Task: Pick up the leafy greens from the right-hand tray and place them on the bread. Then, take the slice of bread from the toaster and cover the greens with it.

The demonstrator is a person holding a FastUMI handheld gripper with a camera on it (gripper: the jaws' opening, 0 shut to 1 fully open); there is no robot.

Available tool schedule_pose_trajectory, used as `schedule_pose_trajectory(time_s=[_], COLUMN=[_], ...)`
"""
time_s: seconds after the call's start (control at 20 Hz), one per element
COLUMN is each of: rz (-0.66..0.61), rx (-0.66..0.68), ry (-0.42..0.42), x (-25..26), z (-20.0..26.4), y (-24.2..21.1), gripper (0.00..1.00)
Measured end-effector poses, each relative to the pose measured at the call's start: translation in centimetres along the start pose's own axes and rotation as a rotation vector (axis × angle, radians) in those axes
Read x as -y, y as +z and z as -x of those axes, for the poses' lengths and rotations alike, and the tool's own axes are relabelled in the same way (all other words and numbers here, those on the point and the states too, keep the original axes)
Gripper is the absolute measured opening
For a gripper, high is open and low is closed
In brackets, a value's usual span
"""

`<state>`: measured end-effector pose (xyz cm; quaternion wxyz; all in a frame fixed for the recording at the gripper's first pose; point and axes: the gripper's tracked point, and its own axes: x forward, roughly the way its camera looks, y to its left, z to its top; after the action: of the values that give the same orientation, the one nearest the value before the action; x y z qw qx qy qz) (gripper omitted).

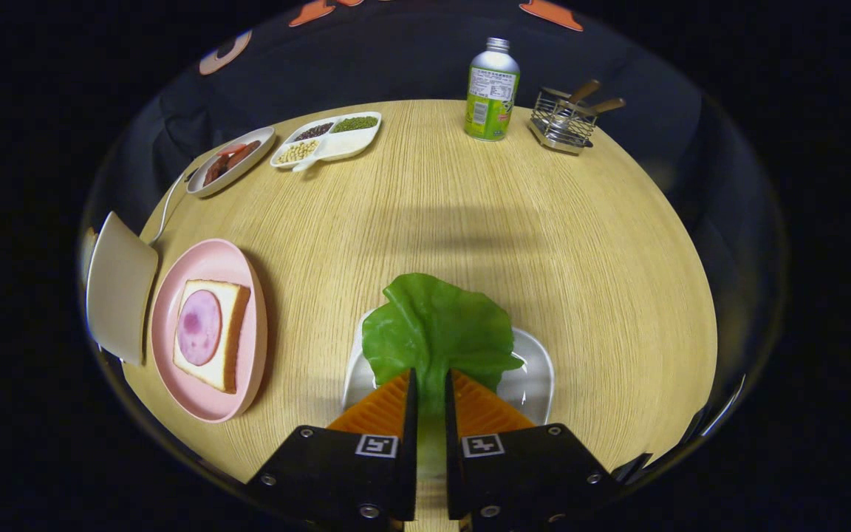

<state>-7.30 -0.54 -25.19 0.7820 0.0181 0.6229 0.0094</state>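
I count on the table (544,244): one lettuce leaf (436,325), one white tray (532,377), one pink plate (207,399), one bread slice (230,332), one ham round (199,326), one toaster (119,284), one bottle (492,92), one wire basket (562,122), two far-left dishes (230,162) (326,140).

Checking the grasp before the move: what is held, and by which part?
The gripper is shut on the leafy greens, jaws pinching the stem end.

Light-wood counter (544,244) with fine straight grain running away from us, rounded far edge. Black cloth wall (411,66) hangs behind it, creased and dim. Soft overhead light, and a faint broad shadow band (462,240) lies across the counter's middle.
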Motion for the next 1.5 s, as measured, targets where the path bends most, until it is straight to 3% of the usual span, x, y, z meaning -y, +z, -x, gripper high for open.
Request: schedule_pose_trajectory(time_s=[0.2,0.75,1.15,1.5], rz=[-0.091,-0.148,-0.040,0.061], rx=[-0.005,0.134,0.228,0.229], ry=[0.053,0.170,0.229,0.289], x=[0.2,-1.5,-6.0,-11.6], z=[0.0,4.5,8.3,9.2], y=[0.1,3.1,5.6,6.1], gripper=[0.05,0.04,0.05,0.05])
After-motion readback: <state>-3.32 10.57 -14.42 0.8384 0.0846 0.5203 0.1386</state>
